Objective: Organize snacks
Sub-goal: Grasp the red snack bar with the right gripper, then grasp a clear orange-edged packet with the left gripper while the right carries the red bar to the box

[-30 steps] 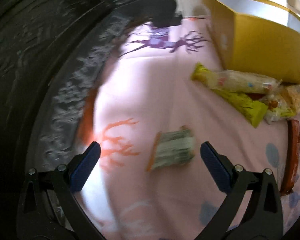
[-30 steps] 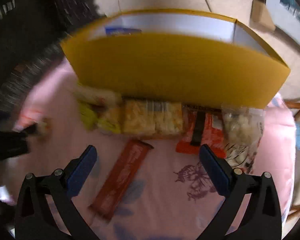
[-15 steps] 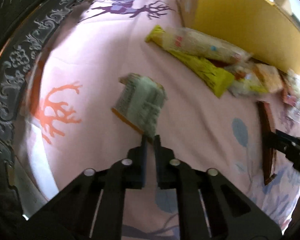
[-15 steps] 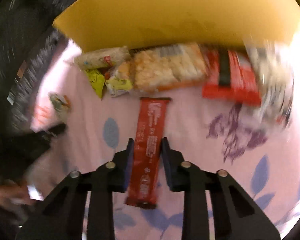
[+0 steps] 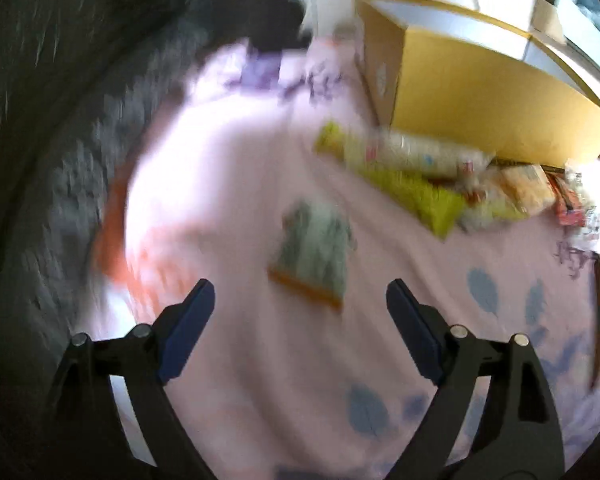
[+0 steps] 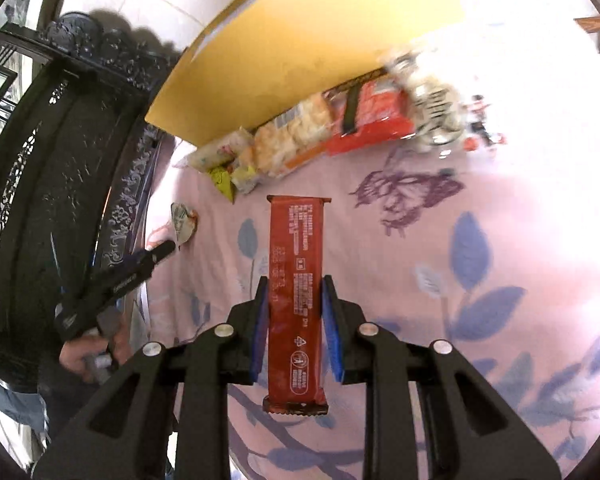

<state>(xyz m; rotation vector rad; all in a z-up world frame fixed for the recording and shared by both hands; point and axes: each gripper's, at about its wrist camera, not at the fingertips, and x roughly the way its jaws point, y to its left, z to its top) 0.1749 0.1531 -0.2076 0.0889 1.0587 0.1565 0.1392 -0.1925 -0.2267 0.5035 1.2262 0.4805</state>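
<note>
I am gripping the red snack bar (image 6: 296, 300) in my right claw (image 6: 294, 322), both blue pads pressing on its long edges, the bar lying lengthwise along the fingers with its far end reaching out over the pink printed cloth (image 6: 440, 280) on the worktop; whether the bar is clear of the cloth I cannot tell. My left claw (image 5: 300, 328) is standing wide, its jaws having just been opening, with nothing between the pads (image 5: 190, 328), and it is hovering just short of the small grey-green packet with an orange edge (image 5: 314, 256), which is lying loose on the cloth in a blurred picture. In the right wrist view that same packet (image 6: 183, 220) is sitting near the left edge of the cloth, with the tip of the left claw (image 6: 156, 254) pointing at it and a hand (image 6: 88, 350) holding that tool lower left. Farther out, a row of snack packets (image 6: 300, 136) is lying against the foot of the yellow box (image 5: 480, 104): a pale long pack, a yellow-green one (image 5: 416, 196), a biscuit pack, a red pack (image 6: 374, 120) and a clear bag. Dark ornate furniture (image 6: 60, 160) is standing beside the cloth on the left
</note>
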